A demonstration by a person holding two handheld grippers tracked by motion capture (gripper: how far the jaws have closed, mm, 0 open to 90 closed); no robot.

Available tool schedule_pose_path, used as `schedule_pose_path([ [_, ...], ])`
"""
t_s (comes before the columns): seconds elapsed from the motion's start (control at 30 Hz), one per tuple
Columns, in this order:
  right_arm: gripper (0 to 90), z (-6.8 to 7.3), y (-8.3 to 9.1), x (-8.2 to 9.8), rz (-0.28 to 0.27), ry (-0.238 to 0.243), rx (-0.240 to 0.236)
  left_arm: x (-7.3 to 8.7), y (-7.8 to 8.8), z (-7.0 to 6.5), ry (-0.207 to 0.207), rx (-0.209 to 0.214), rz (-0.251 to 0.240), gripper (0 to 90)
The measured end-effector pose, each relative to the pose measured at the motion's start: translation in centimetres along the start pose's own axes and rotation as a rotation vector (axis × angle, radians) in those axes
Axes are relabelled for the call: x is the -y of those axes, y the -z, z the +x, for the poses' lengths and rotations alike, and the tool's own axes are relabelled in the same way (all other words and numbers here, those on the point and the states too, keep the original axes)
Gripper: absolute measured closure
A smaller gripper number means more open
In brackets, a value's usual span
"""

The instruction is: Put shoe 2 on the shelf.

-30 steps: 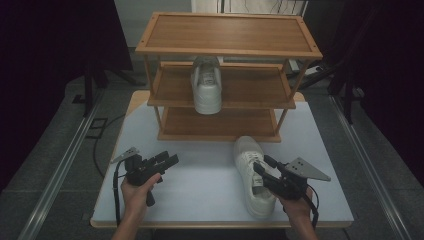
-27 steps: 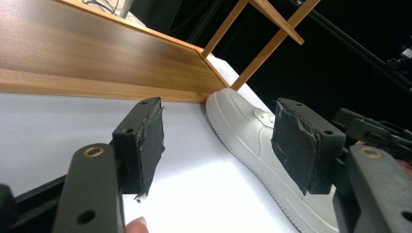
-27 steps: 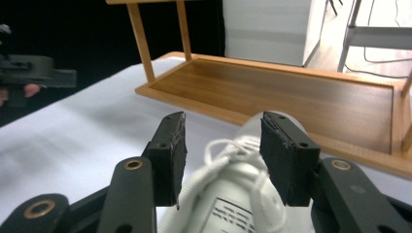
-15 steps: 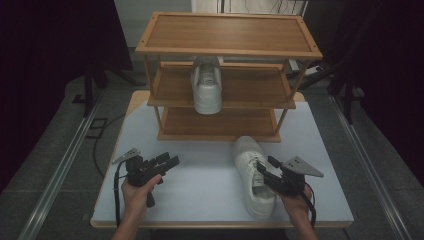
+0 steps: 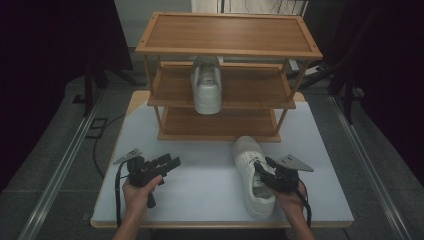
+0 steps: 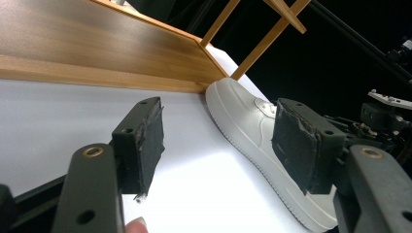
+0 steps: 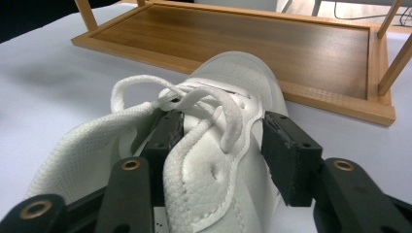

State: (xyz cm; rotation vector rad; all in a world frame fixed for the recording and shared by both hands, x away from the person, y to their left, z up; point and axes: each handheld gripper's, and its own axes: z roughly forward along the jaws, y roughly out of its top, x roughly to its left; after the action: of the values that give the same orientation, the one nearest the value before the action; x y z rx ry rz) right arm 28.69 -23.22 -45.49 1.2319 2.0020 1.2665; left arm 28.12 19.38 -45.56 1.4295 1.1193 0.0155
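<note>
Now the right gripper [image 5: 262,171] straddles the side wall of the white shoe [image 5: 254,175] near the tabletop's [image 5: 200,200] front-right edge: one jaw inside the opening, one outside, pads not pressing. Left gripper [image 5: 167,162] hovers front-left, jaws wide, holding nothing.

White shoe [image 5: 252,175]; black tongs [image 5: 263,169]; brown rack [image 5: 227,35].
</note>
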Motion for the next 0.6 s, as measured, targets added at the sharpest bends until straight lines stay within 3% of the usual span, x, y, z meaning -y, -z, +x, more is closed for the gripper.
schedule_pose_path([
  [0.1,54.7,0.04,0.01,0.06,0.007,-0.001,0.016,0.05,-0.05,-0.08,-0.005,0.0,0.002,35.5],
  [0.4,76.2,0.29,0.15,0.14,0.019,0.004,0.075,0.03,0.04,-0.12,0.004,-0.001,-0.004,35.6],
  [0.6,82.1,0.01,0.42,0.36,-0.013,-0.034,0.076,-0.07,0.33,0.07,0.022,0.001,-0.018,35.8],
])
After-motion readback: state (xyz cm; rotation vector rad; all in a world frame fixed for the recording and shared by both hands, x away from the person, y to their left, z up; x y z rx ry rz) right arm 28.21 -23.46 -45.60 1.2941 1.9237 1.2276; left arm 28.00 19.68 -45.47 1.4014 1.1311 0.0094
